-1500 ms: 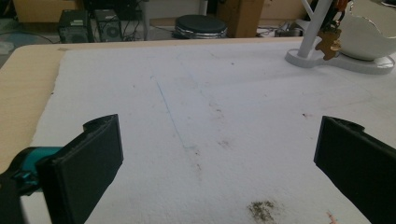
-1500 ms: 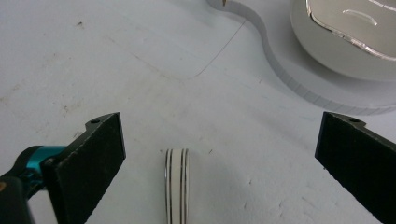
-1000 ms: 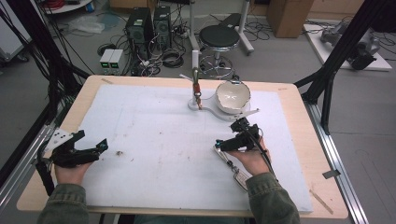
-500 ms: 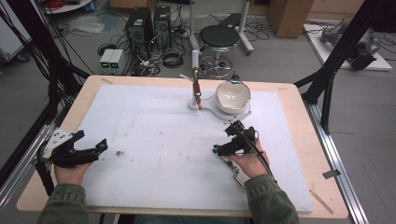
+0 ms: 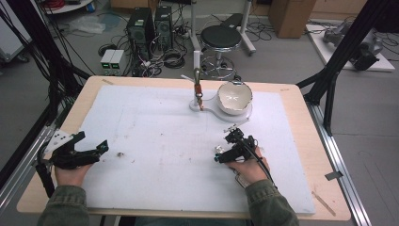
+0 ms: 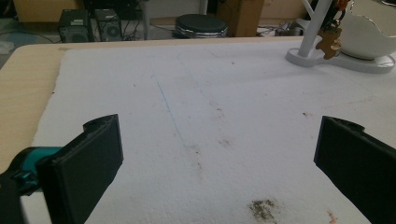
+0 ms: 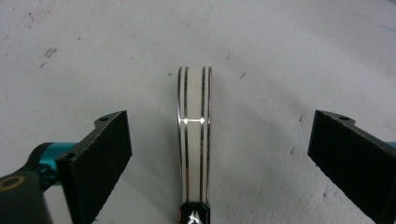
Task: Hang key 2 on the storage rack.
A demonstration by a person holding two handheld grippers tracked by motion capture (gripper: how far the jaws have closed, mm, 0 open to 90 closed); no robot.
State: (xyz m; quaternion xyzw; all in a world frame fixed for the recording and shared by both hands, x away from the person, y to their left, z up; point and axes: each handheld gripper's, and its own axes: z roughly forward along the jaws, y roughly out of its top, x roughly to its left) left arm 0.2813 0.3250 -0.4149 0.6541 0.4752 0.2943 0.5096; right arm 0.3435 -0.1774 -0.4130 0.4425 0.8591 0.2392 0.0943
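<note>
A white band with thin silver stripes (image 7: 194,140) lies on the white mat, seen edge-on in the right gripper view. My right gripper (image 7: 222,123) is open, with one black jaw on either side of the band and neither touching it. In the high view the right gripper (image 5: 218,155) sits low over the mat at right of centre, pointing left. My left gripper (image 5: 99,150) rests near the mat's left edge. It is open, and the left gripper (image 6: 219,140) has only bare mat between its jaws.
A white stand (image 5: 196,84) with a brown charm (image 6: 329,41) hanging from it rises at the back centre. Beside it sits a white bowl with a jagged rim (image 5: 234,98). The white mat (image 5: 155,136) covers a wooden table (image 5: 310,141). A dark smudge (image 5: 120,154) marks the mat.
My right gripper has moved a little left and toward the person, dropping closer to the mat. The left gripper has stayed where it was.
</note>
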